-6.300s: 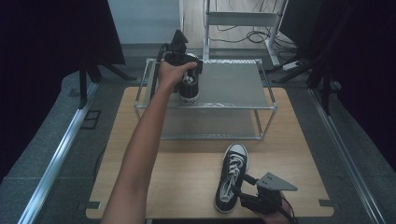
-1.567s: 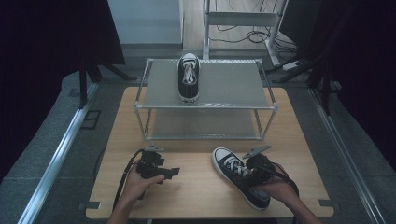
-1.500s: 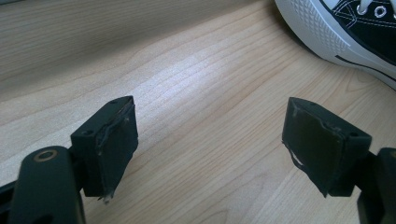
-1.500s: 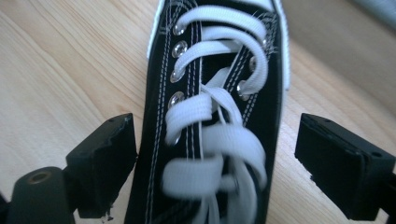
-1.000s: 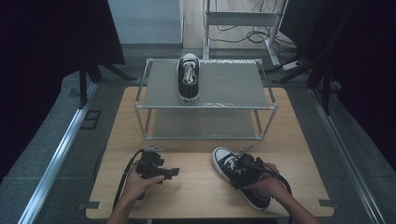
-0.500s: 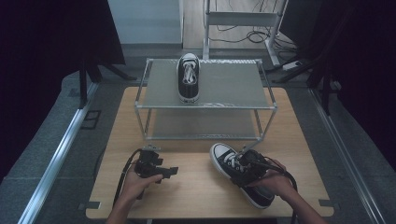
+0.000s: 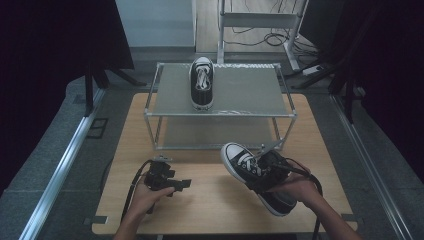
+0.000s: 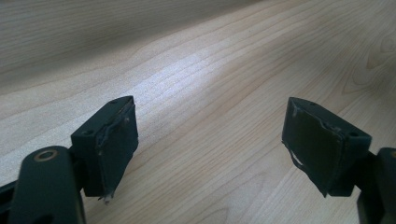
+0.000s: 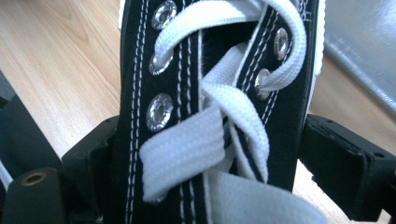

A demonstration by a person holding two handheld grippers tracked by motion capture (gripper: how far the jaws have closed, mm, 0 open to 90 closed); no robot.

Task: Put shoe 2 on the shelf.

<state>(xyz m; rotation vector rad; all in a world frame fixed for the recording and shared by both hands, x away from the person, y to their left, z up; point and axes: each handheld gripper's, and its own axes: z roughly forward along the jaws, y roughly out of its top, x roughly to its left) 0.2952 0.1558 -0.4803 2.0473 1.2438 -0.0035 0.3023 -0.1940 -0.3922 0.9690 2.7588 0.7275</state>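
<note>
A black sneaker with white laces (image 7: 202,84) stands on the top shelf of the metal rack (image 7: 250,95), toe toward me. Its mate (image 7: 246,167) is at the front right of the wooden table (image 7: 210,210), toe pointing toward the rack. My right gripper (image 7: 266,171) is shut across that shoe's laced upper. In the right gripper view the jaws press both sides of the sneaker (image 9: 187,70), right gripper (image 9: 205,154). My left gripper (image 7: 175,182) rests low at the front left, open over bare wood. In its own view the left gripper (image 8: 210,140) holds nothing.
The rack has a lower shelf (image 7: 215,132) with nothing on it, directly behind the held shoe. A cable (image 7: 131,192) loops from the left gripper on the table. Dark curtains and a floor rail (image 7: 65,165) flank the table.
The right gripper closed on the front sneaker and has shifted it slightly left and toward the rack. The left gripper has stayed put and open.
</note>
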